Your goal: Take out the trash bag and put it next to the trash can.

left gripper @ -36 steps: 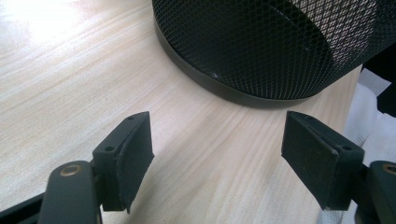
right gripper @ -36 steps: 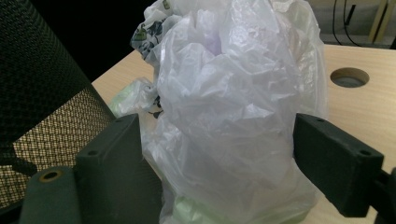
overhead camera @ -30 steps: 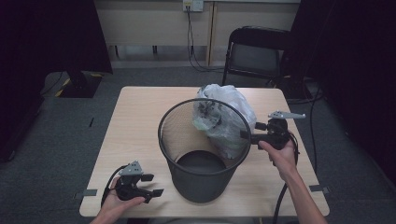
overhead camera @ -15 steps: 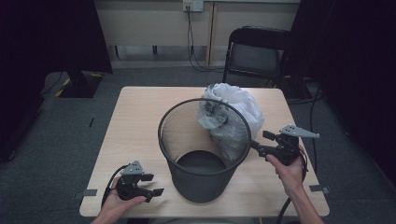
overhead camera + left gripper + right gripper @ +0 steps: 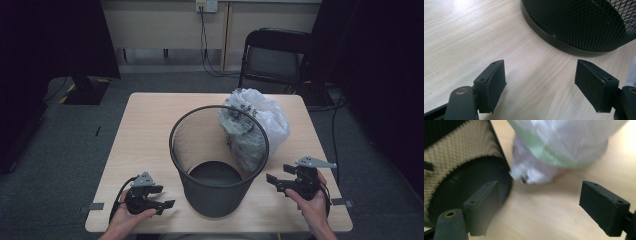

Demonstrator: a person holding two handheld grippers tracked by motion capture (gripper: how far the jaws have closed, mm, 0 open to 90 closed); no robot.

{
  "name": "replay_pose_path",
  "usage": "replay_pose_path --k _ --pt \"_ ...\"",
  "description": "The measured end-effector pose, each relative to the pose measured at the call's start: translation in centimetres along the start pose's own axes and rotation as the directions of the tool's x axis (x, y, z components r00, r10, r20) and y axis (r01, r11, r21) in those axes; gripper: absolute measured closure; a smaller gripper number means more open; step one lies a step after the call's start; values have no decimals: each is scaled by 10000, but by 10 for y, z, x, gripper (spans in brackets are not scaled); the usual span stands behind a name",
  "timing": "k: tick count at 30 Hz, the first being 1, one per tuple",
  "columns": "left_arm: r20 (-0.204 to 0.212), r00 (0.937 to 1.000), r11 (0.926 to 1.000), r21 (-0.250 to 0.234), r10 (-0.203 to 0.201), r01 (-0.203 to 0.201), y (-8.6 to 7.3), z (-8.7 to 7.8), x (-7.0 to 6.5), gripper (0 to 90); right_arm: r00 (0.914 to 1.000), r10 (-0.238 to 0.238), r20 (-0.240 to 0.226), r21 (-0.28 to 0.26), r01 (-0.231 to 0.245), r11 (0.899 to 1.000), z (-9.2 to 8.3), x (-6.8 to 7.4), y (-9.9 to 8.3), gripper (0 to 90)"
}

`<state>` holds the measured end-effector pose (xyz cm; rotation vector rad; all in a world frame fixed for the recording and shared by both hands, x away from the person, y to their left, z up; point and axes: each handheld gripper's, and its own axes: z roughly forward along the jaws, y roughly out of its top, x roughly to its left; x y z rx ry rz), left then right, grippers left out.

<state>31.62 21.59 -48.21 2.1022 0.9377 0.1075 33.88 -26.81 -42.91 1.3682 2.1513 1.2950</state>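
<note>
From the high view, the filled plastic bag [image 5: 257,127] stood on the tabletop [image 5: 150,130] against the far side of the wire-mesh wastebasket [image 5: 218,160] — out of it, ahead of the right claw [image 5: 274,181], which was released and empty. The left gripper view had the left claw [image 5: 541,85] released too, with the basket's base just ahead. The right gripper view put the bag ahead, between the jaws — removal looked done.

The mesh bin [image 5: 218,160] hides the lower part of the plastic bag [image 5: 260,125] — its contents are too blurred to tell.
</note>
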Motion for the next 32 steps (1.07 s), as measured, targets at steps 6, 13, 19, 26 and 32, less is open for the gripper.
replay_pose_path --k 6,13,19,26,32 --pt "-4 10000 9999 134 73 -73 0 2 1 227 9957 170 911 940 -256 9952 7 -4 -15 168" --pt "-673 9977 9996 273 -77 96 0 6 7 224 9819 -510 1825 2227 92 9749 34 4 -35 154" --pt "-1327 9911 9998 220 63 -34 -2 8 9 233 9619 -897 2581 2244 306 9740 49 6 -44 147" --pt "-2047 9760 9972 70 748 -750 -6 14 6 194 9617 -831 2612 1364 485 9895 53 5 -53 82" --pt "-2208 9698 9942 -53 1033 -1071 -8 17 5 145 9621 -896 2575 1466 527 9878 55 6 -52 56"
